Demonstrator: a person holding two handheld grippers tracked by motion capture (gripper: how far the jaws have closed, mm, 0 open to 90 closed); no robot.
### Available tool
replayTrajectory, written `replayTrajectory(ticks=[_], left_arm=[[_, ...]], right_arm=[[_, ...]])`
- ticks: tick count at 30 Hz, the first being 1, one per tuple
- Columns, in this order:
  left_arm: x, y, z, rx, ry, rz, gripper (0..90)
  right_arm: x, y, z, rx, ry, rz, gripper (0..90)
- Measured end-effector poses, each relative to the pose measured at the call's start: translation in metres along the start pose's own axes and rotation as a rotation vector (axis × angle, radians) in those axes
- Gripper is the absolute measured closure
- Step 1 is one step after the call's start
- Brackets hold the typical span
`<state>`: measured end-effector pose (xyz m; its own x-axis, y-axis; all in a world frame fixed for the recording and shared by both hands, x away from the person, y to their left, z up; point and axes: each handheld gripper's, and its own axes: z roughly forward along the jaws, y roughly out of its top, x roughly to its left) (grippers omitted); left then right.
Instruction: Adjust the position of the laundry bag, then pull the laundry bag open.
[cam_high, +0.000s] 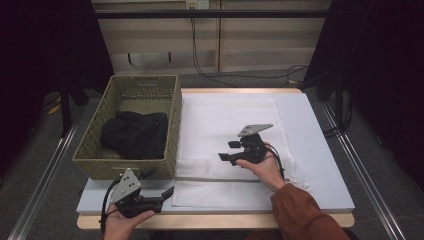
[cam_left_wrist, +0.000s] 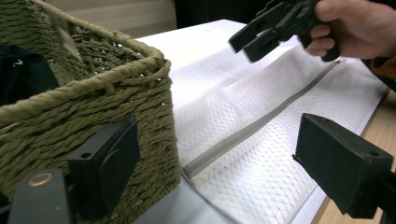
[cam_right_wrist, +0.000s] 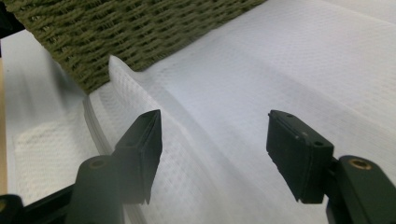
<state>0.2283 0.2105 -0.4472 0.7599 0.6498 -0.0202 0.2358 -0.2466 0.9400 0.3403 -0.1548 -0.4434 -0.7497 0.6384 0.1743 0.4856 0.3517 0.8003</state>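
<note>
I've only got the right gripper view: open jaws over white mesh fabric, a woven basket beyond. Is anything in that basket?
Observer: Yes, a crumpled black garment lies inside the olive woven basket.
Operator: Where's the left gripper?
Observer: The left gripper is at the table's near edge, by the basket's near corner, jaws open and holding nothing.
Operator: Any opening on the mesh?
Observer: It's a white mesh bag, and a grey zipper runs along its near side.
</note>
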Motion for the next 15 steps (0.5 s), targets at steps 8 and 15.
replayTrajectory(ticks=[8, 15], left_arm=[[-0.004, 0.002, 0.005, 0.010, -0.006, 0.015, 15.3], [-0.002, 0.001, 0.006, 0.009, -0.005, 0.013, 16.8]], right_arm=[[-0.016, -0.025, -0.045, -0.044, -0.051, 0.029, 34.3], [-0.022, -0.041, -0.081, -0.036, -0.079, 0.063, 40.0]])
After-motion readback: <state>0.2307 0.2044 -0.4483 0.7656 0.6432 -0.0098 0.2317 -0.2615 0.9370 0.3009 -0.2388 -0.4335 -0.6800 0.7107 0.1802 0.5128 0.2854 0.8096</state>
